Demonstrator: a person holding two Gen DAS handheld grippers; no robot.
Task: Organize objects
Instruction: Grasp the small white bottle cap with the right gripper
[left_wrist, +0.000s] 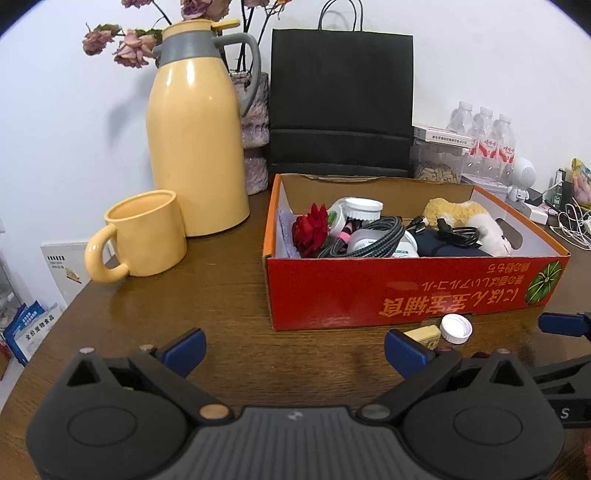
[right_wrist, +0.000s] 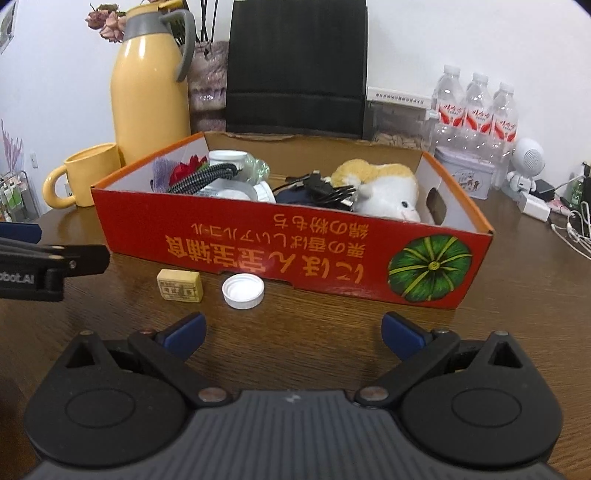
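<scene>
Both our tongs, left (left_wrist: 293, 345) and right (right_wrist: 291, 332), gape empty; cap (right_wrist: 243, 291) and tile (right_wrist: 180, 285) at 11 o'clock, before box (right_wrist: 258, 247).

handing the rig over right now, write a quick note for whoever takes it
Left gripper: open, empty, low over the table.
Right gripper: open, empty, facing the box front.
Red box: already holds cables, plush toy, red flower, white jars.
Left out: white cap and small tan block, side by side on the table in front of the box.
Next, likely: right gripper takes the cap, then the block, into the box.
</scene>
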